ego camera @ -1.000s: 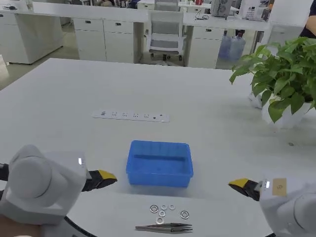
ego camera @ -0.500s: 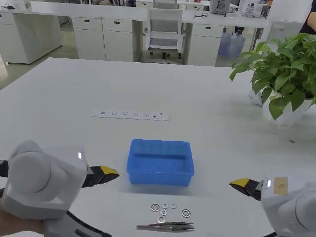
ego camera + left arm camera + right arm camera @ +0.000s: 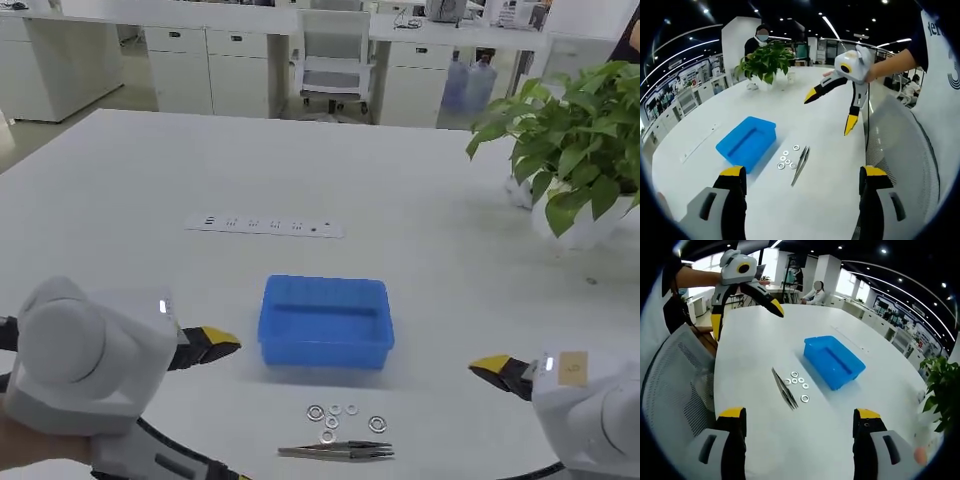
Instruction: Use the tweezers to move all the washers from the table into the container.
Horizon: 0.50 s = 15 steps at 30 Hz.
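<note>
Metal tweezers (image 3: 335,452) lie flat on the table (image 3: 120,190) between the left gripper (image 3: 802,172) and right gripper (image 3: 799,413), long axis running fingertip to fingertip, split end toward the right one. Washers (image 3: 338,416) lie just beyond, before the blue container (image 3: 325,320). Both jaw pairs are spread wide, grasping nothing
</note>
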### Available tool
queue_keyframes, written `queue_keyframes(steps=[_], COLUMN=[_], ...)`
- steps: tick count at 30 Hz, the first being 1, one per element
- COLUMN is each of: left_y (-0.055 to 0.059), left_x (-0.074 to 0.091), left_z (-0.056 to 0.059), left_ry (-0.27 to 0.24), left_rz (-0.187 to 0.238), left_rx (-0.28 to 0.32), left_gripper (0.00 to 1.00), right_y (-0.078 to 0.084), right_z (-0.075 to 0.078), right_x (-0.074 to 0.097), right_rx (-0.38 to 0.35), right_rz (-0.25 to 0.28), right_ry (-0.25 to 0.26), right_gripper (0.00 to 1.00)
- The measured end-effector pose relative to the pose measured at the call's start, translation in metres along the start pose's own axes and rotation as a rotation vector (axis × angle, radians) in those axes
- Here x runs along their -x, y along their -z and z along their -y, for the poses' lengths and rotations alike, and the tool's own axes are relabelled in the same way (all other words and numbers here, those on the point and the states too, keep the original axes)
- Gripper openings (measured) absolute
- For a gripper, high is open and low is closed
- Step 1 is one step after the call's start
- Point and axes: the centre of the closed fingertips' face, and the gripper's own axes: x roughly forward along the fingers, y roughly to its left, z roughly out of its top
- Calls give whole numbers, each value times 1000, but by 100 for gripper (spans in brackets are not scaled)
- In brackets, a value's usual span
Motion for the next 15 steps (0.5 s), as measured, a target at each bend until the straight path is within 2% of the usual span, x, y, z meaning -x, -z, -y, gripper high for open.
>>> queue_keyframes(steps=[6,15], left_y=[3,0], left_x=[2,3], left_z=[-3,-8], left_ry=[-13,-28], left_rz=[-8,6], left_rx=[5,16], left_gripper=[99,99], right_y=[-2,-2], right_z=[-2,-2], right_x=[0,-1], right_rx=[-10,-6], right_rz=[8,3], right_ry=[-9,-7], right_gripper=[89,88])
